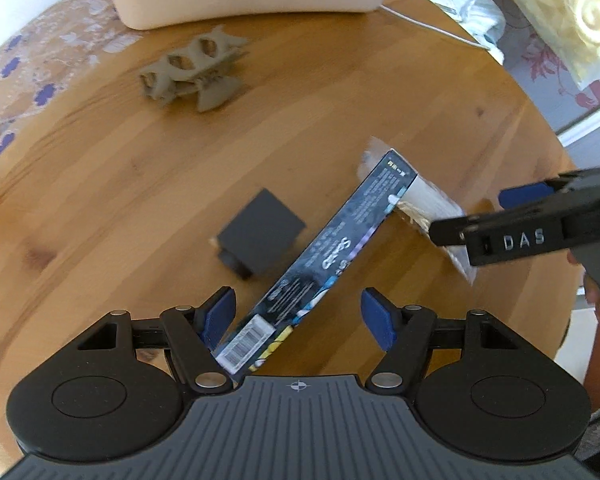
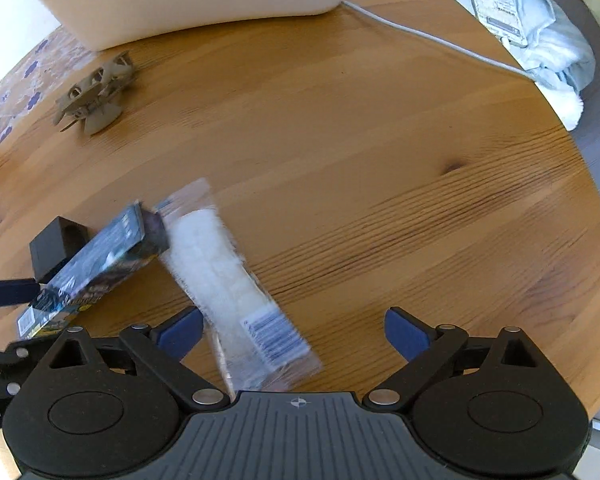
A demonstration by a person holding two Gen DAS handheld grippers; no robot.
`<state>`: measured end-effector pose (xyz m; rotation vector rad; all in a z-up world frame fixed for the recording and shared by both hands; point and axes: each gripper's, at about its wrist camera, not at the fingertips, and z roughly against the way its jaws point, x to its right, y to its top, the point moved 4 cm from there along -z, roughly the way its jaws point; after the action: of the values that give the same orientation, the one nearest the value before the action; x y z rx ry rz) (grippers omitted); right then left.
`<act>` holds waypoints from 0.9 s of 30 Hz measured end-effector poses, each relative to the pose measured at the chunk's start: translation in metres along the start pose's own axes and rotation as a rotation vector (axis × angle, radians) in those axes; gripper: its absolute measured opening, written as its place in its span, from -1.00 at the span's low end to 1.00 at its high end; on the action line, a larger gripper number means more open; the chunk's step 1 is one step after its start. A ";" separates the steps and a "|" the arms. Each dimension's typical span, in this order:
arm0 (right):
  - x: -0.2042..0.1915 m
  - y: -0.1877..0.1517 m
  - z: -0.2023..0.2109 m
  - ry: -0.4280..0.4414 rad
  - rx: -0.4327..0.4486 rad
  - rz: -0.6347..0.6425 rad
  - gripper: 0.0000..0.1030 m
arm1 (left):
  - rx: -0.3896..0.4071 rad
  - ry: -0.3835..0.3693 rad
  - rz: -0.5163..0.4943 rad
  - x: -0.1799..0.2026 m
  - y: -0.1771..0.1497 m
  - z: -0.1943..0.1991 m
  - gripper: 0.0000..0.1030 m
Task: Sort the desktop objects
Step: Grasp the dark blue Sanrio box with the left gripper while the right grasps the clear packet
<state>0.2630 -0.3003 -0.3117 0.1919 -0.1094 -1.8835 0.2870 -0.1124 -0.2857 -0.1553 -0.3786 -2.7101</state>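
The left gripper (image 1: pixel 298 314) hangs spread over the long dark-blue printed cardboard box (image 1: pixel 328 256), pads clear of it. The right gripper (image 2: pixel 294 334), likewise spread, straddles the clear plastic packet of white pads (image 2: pixel 224 276) lying on the round wooden table (image 2: pixel 380 160), just beside the box

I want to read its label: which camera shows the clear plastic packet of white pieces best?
The right wrist view: the clear plastic packet of white pieces lies almost whole there, barcode visible, though blurred. In the left wrist view the long dark printed box and the right tool hide most of it.
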 end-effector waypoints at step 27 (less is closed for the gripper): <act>-0.031 0.006 -0.003 0.061 0.178 0.652 0.82 | -0.003 0.077 0.179 0.022 0.019 -0.018 -0.05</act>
<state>0.2783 -0.2727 -0.3115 0.2948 -0.2648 -1.2174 0.2738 -0.1420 -0.2952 -0.0810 -0.3218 -2.5316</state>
